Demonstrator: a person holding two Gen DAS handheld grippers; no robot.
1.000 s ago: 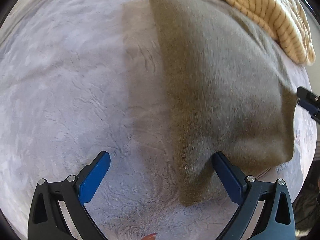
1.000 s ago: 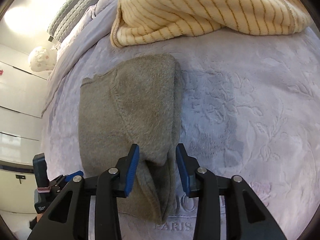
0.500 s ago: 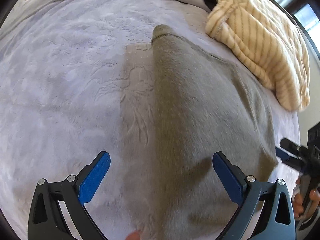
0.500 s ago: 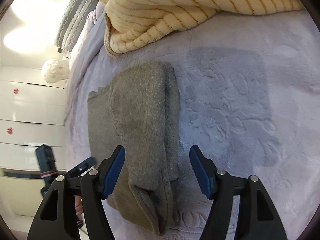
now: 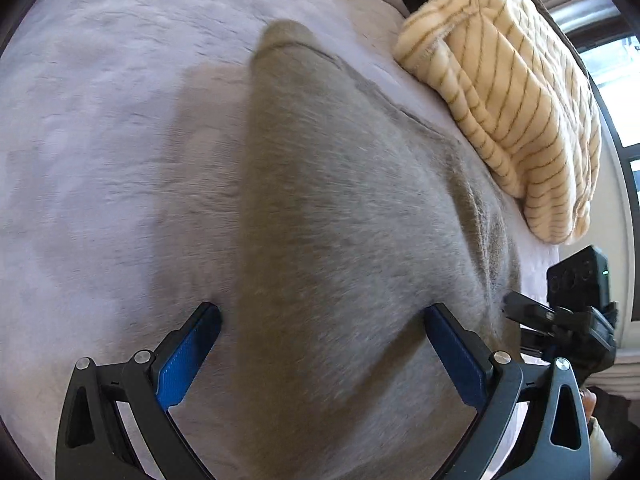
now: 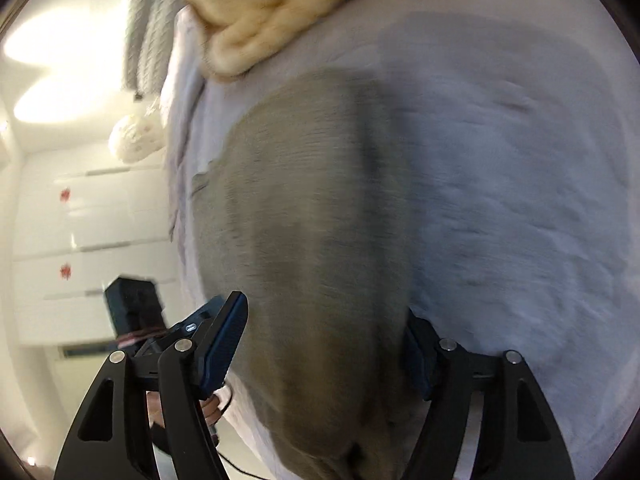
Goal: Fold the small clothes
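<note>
A grey-brown fleece garment (image 5: 340, 220) lies folded lengthwise on the lilac bedspread (image 5: 100, 140). My left gripper (image 5: 320, 310) hovers open over the garment's near end, with one pad beside its left edge and the other above the cloth. The right gripper (image 5: 516, 308) shows at the garment's right edge. In the blurred right wrist view, the garment (image 6: 312, 220) runs between the spread fingers of my right gripper (image 6: 324, 308). Its jaws are opening and the pads stand clear of the cloth.
A cream sweater with thin brown stripes (image 5: 512, 100) is heaped past the garment's far right corner, and appears again as the sweater (image 6: 256, 12). White drawers (image 6: 80, 220) stand beyond the bed's edge. Bare bedspread (image 6: 500, 200) stretches to the right.
The right jaws, pinching a fold of the grey garment a second ago, have spread and let it go. Both grippers have drawn back toward the garment's near end, the right one sinking lower.
</note>
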